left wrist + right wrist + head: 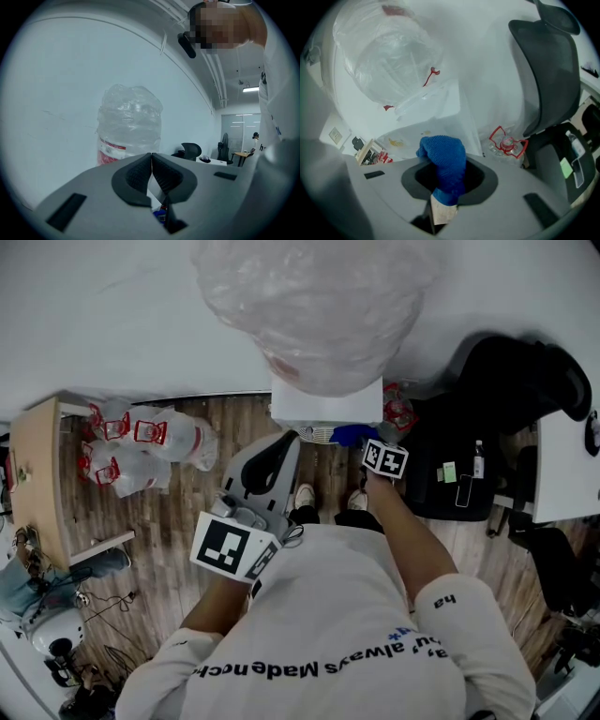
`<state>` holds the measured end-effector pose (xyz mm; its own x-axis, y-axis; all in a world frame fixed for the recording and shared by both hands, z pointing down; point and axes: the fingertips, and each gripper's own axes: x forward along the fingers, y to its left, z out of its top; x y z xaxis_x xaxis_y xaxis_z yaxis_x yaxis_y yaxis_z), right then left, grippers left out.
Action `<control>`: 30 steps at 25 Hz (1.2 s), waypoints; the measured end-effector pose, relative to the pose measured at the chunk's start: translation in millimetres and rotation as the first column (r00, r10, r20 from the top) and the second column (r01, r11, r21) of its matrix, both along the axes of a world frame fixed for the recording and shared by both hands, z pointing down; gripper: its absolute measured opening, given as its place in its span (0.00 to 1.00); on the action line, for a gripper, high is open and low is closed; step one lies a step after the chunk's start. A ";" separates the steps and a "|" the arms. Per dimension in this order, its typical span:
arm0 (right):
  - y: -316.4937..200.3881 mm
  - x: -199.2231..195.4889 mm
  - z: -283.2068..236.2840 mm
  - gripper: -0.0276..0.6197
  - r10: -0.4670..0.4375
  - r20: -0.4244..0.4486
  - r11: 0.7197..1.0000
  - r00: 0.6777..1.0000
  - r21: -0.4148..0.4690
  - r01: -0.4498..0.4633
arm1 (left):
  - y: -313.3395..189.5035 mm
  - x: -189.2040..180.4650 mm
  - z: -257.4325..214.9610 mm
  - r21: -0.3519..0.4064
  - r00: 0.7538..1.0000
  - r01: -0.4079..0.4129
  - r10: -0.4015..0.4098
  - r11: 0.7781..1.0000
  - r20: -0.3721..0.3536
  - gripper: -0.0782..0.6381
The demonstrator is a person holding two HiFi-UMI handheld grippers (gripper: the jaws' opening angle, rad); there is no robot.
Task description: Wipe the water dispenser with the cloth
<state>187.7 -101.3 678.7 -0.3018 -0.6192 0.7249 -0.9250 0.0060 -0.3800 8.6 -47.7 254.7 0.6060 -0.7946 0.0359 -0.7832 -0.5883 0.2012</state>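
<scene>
**Tight on R, open on L**

Dispenser (326, 401) w/ bottle (309, 306) on top is set against the wall (112, 315), so the back is closed. On the R, the gap is narrowed by a jug (397, 412) on the floor and a black chair (525, 381) just beside it. On the L, bare floor (239, 420) is left betw. dispenser and a jug cluster (141, 442). Further L, passage is blocked by a wooden table (37, 474).
</scene>
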 end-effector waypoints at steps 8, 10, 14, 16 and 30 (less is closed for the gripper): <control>-1.4 31.9 -3.8 0.18 0.009 -0.040 1.000 0.999 0.022 -0.009 | 0.0 16.4 2.1 -0.008 1.000 -0.012 0.012 1.000 0.000 0.14; -1.3 34.4 0.8 0.18 -0.026 -0.060 0.999 0.998 0.025 0.028 | -0.3 20.3 3.3 -0.012 1.000 -0.015 0.015 1.000 0.000 0.14; -1.0 35.7 5.2 0.18 -0.079 -0.094 0.996 0.992 0.033 0.082 | -1.7 28.7 3.6 -0.013 1.000 -0.023 0.023 1.000 -0.003 0.14; -1.3 35.6 3.6 0.18 -0.078 -0.103 0.996 0.992 0.032 0.082 | -2.7 28.4 4.4 -0.016 1.000 -0.020 0.020 1.000 0.000 0.14; -2.3 36.1 49.2 0.18 -0.082 -0.075 0.996 0.994 -0.031 0.080 | -7.3 15.6 43.2 -0.093 0.999 0.013 -0.009 0.996 0.045 0.14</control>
